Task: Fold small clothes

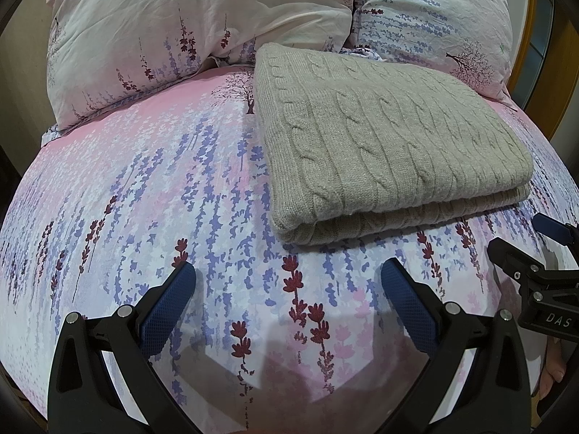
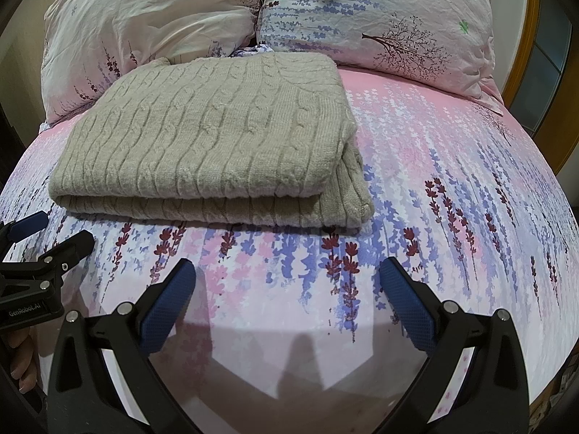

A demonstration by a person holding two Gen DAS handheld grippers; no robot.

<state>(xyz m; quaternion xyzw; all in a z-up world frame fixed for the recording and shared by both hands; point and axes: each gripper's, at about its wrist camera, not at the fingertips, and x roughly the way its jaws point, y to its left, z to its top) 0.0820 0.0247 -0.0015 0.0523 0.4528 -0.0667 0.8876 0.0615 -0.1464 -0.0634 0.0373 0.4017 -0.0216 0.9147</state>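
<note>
Two labels read "DAS" and "GenRobot.AI". Left gripper [image 1: 287, 278] and right gripper [image 2: 287, 278] gape empty; folded sweater [image 2: 202, 137] at twelve o'clock on floral bedsheet [image 2: 452, 195].

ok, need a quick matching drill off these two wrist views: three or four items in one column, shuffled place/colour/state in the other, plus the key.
Items:
1. sweater
2. pillows
3. left claw
4. bedsheet

Descriptions:
A. pink and lavender floral print, spread under everything
B. beige cable knit, folded in layers
C. open, blue pads, holding nothing, above the sheet
D. propped at the head of the bed, behind the knit

Pairs: 1-B, 2-D, 3-C, 4-A. The right claw is likewise open and holds nothing.
</note>
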